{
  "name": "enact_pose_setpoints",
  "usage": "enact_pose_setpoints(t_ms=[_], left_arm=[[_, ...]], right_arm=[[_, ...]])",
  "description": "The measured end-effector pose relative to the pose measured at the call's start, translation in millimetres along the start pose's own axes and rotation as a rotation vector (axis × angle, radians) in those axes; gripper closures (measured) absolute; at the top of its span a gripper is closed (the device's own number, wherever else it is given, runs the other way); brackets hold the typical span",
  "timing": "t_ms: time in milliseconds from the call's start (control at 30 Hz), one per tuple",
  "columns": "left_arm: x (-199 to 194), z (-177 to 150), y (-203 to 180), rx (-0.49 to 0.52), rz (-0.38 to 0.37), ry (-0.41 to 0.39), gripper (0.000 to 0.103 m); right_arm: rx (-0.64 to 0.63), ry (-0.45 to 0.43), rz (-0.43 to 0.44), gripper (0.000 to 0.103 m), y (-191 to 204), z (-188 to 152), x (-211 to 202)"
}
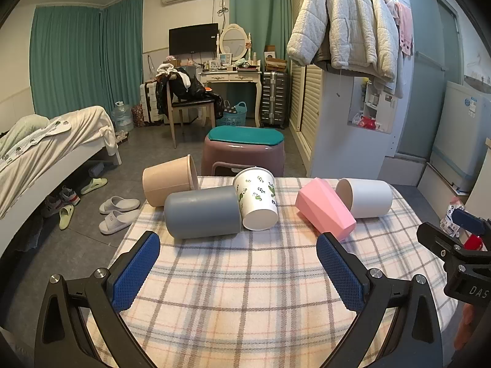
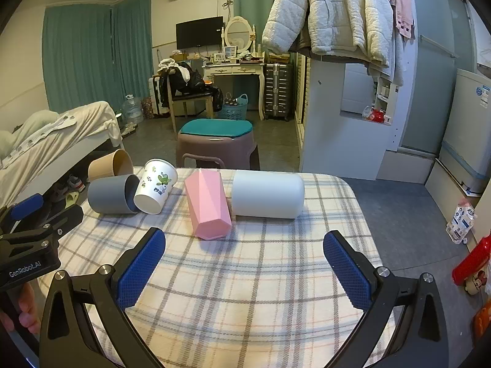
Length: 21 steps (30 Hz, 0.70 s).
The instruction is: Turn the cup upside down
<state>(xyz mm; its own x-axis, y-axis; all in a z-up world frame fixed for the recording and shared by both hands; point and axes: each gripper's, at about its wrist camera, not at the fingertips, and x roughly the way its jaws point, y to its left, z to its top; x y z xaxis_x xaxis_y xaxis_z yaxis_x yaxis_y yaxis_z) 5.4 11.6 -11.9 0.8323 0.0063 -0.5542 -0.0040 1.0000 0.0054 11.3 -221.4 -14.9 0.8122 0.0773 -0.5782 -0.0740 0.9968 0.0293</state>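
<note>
Right now both grippers, left gripper (image 1: 237, 268) and right gripper (image 2: 244, 268), hang spread wide w/ nothing held, low in frame over the plaid tablecloth (image 2: 245, 291). Mid-frame, five cups lie on their sides: grey cup (image 1: 202, 211), leaf-print cup (image 1: 257, 201), pink cup (image 2: 208, 204), white cup (image 2: 267, 194), w/ tan cup (image 1: 168, 181) furthest at upper left. Looks like pre-grasp stage; next move prob needs closing on one cup's wall, then rotating it mouth-down.

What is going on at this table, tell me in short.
A person holds a two-finger gripper in each hand over a table with a plaid cloth. The left gripper and right gripper are both open and hold nothing. Five cups lie on their sides ahead of them: a tan cup, grey cup, leaf-print cup, pink cup and white cup. None has been flipped upside down yet.
</note>
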Motion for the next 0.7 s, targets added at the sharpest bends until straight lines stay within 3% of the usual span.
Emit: enact_pose_setpoints(t_ms=[700], left_arm=[[0.8,0.0,-0.1,-0.002,-0.002,0.001,0.000]], right_arm=[[-0.005,-0.002,0.002,0.000,2.0,-0.5,-0.5]])
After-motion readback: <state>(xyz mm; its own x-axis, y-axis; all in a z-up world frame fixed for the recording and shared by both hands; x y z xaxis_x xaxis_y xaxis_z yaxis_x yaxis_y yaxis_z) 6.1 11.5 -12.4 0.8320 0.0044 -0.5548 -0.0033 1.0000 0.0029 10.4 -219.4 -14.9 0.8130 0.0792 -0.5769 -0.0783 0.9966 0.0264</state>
